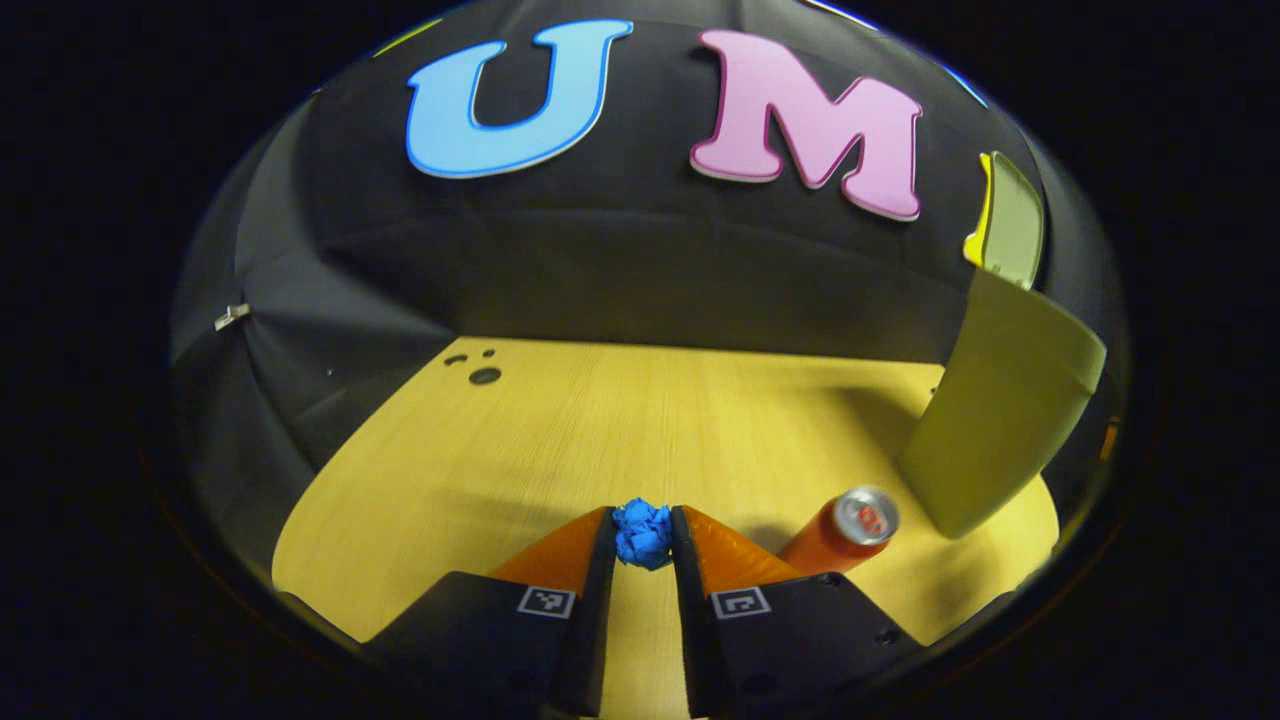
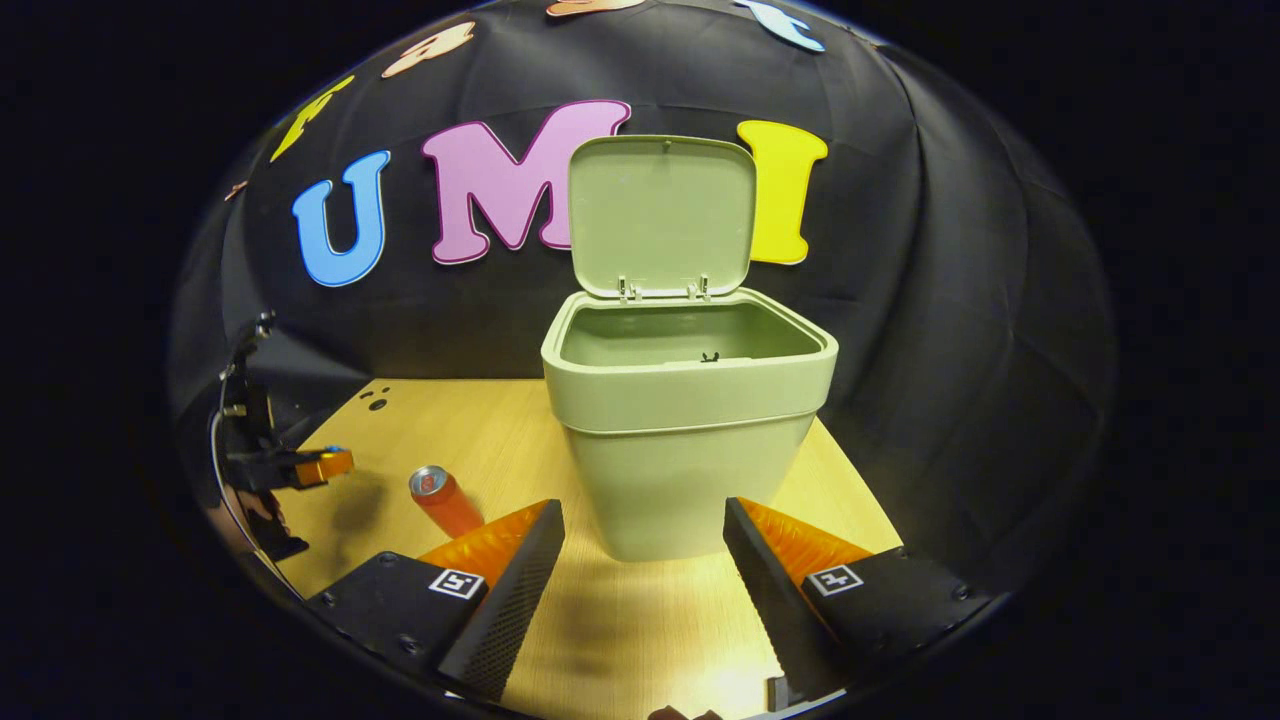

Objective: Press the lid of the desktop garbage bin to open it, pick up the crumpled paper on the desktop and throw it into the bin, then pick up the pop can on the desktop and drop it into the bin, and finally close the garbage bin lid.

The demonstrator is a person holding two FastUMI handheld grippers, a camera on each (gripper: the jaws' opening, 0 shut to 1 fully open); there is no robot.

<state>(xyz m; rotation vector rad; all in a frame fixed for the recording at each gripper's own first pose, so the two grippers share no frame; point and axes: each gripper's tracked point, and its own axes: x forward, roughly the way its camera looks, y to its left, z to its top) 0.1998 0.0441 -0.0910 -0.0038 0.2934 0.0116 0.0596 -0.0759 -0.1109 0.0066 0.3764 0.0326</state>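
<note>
Left gripper (image 1: 643,535) clenched on blue crumpled paper (image 1: 642,533), above the desktop (image 1: 560,420). Pop can (image 2: 443,499) upright between it and the bin. Garbage bin (image 2: 690,420) lid (image 2: 660,215) raised; visible interior bare. Right gripper (image 2: 640,540) spread wide before the bin, grasping nothing.

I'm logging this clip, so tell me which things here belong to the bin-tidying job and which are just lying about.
Part of the job:
- garbage bin, its lid standing open
- crumpled paper, pinched in the left gripper
- pop can, lying on its side on the desktop
- right gripper, open, facing the bin

Just there:
- small dark holes at the desktop's far corner
</note>
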